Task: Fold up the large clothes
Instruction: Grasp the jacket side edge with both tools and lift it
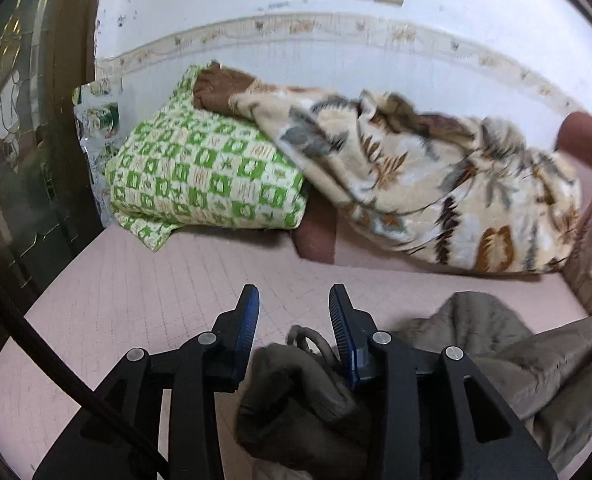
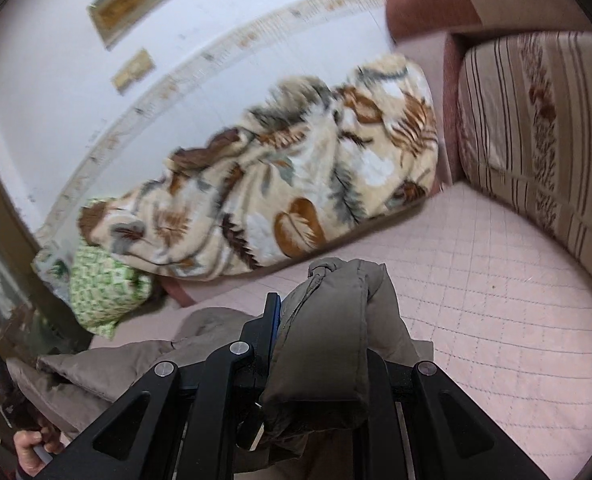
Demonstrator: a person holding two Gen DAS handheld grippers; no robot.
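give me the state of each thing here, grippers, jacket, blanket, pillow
left gripper: open, jacket cloth bunched between its fingers
right gripper: shut on the jacket
jacket: crumpled, unfolded, on the sofa seat
leaf-print blanket: heaped, unfolded
green checked pillow: lying flat, blanket edge over it

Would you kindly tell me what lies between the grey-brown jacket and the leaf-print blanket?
Only bare pink quilted cover, as the left wrist view shows, between jacket and blanket.

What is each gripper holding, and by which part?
Both hold the grey-brown padded jacket: right gripper on a bunched fold, left gripper with fabric bunched at its fingers' base.
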